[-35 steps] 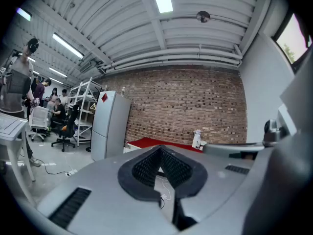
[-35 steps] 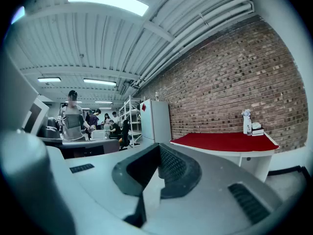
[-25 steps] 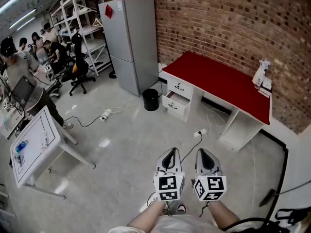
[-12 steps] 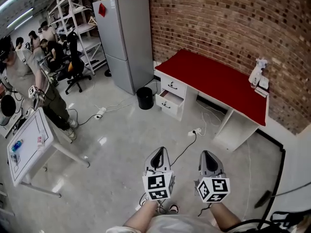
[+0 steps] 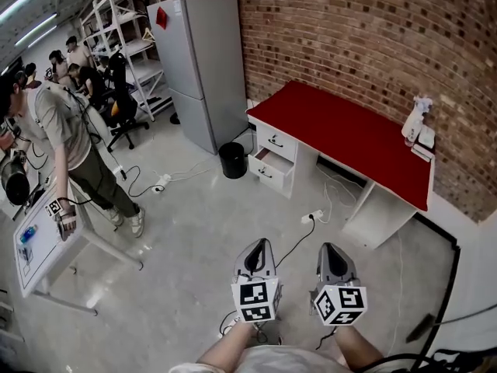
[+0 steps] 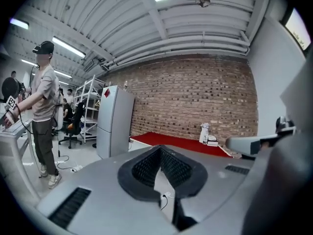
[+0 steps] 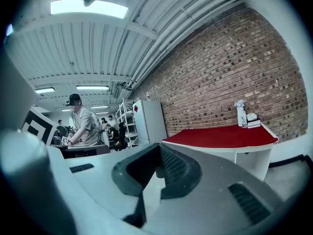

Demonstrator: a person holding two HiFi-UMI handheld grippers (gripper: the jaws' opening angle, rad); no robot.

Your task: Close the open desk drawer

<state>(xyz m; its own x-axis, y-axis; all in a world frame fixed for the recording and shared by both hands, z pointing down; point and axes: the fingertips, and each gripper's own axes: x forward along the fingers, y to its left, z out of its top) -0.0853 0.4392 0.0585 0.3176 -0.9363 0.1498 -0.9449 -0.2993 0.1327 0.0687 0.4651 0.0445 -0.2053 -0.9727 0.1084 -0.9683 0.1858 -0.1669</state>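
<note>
Since half a second before, a person in a grey T-shirt and dark cap (image 5: 68, 150) had stepped further into the head view at the left, and stood bent over the white-topped work table (image 5: 35, 247) there. The left gripper (image 5: 260, 245) had edged slightly to the right, closer to the right gripper (image 5: 329, 249); the desk sat almost where it had been.

Both grippers were held low and side by side, well short of the desk. In each gripper view the ribbed black pads met at their tips with nothing between them.

The open white drawer (image 5: 272, 166) was the lower one in the drawer unit under the left end of the red-topped white desk (image 5: 349, 134), against the brick wall (image 5: 373, 37). It stood pulled out towards the room, its inside showing and a dark handle on its front. The upper drawer (image 5: 278, 140) above it sat flush.

A black round waste bin (image 5: 233, 159) stood just beside the drawer unit on its left, with a tall grey fridge (image 5: 198, 68) behind it. A white power strip (image 5: 314, 216) and its black cable lay on the pale floor between the grippers and the desk. Otherwise the floor before the drawer front was bare.
</note>
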